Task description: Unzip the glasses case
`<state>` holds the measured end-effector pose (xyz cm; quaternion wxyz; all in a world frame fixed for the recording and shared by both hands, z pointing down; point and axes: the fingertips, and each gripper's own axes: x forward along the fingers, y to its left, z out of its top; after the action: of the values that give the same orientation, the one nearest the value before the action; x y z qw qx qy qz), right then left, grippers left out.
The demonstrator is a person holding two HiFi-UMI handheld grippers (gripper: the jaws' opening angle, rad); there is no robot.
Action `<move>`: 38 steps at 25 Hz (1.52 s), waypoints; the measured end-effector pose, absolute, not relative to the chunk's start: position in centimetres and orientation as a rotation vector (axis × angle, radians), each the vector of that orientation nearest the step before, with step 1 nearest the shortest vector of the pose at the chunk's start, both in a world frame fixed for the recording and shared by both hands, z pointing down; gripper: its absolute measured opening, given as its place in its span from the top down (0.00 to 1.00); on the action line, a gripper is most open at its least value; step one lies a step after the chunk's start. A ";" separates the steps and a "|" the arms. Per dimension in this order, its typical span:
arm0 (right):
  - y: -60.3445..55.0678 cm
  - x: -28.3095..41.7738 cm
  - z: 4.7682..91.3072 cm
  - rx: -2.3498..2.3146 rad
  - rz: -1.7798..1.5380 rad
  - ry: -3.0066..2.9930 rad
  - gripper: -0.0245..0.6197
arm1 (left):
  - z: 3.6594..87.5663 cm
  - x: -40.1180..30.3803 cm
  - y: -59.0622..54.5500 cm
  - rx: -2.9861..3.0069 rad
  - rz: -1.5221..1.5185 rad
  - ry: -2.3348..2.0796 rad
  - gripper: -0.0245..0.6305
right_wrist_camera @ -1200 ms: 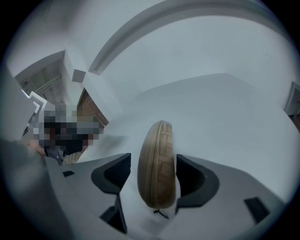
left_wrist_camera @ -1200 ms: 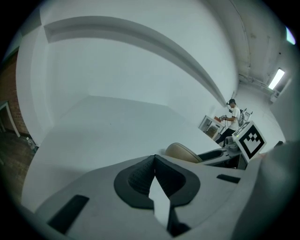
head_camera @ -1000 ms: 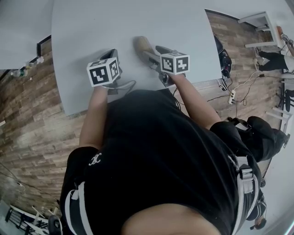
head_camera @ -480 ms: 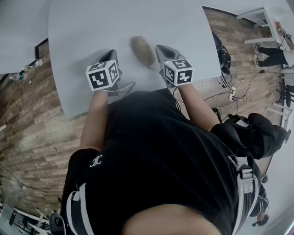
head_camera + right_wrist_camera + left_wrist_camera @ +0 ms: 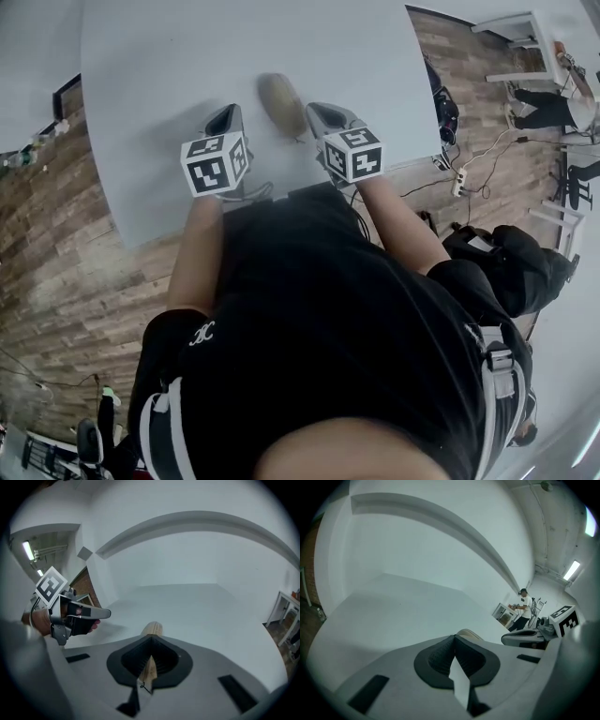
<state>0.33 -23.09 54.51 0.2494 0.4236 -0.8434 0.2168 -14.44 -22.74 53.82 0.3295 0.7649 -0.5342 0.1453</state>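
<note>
Left claw [image 5: 453,638] of mine is fully closed, with nothing in it. To its right, between both claws, the tan glasses case [image 5: 281,101] lies on the grey table [image 5: 159,84]. Right claw [image 5: 151,640] is closed too, the case just ahead of its tips (a grip on it I cannot make out).

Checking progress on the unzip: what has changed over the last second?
The right hand-held gripper, open a second ago, has shut its jaws at the near end of the glasses case; whether they pinch anything is unclear. The case, the table and the shut left hand-held gripper stayed put.
</note>
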 end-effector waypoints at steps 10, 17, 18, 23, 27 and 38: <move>-22.6 0.1 58.1 1.044 0.630 -2.219 0.94 | 54.1 -13.1 -22.8 1.975 0.392 -1.372 0.96; -22.5 -0.3 57.4 0.968 0.673 -2.274 0.94 | 53.1 -12.6 -23.1 1.947 0.372 -1.416 0.96; -22.6 0.1 56.8 0.963 0.651 -2.298 0.94 | 52.7 -12.3 -23.2 1.944 0.369 -1.435 0.96; -22.1 2.9 54.2 0.873 0.607 -2.427 0.94 | 50.8 -9.2 -22.4 1.904 0.363 -1.560 0.96; -21.1 8.4 53.2 0.783 0.604 -2.499 0.94 | 49.5 -3.7 -21.2 1.841 0.325 -1.671 0.96; -22.6 23.4 46.5 0.734 0.508 -2.729 0.94 | 47.1 12.0 -15.7 1.673 0.255 -1.888 0.96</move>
<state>23.35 -22.64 46.50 0.1346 0.2533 -0.9418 0.1753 12.02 -15.74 47.06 0.2984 0.6297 -0.7108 0.0961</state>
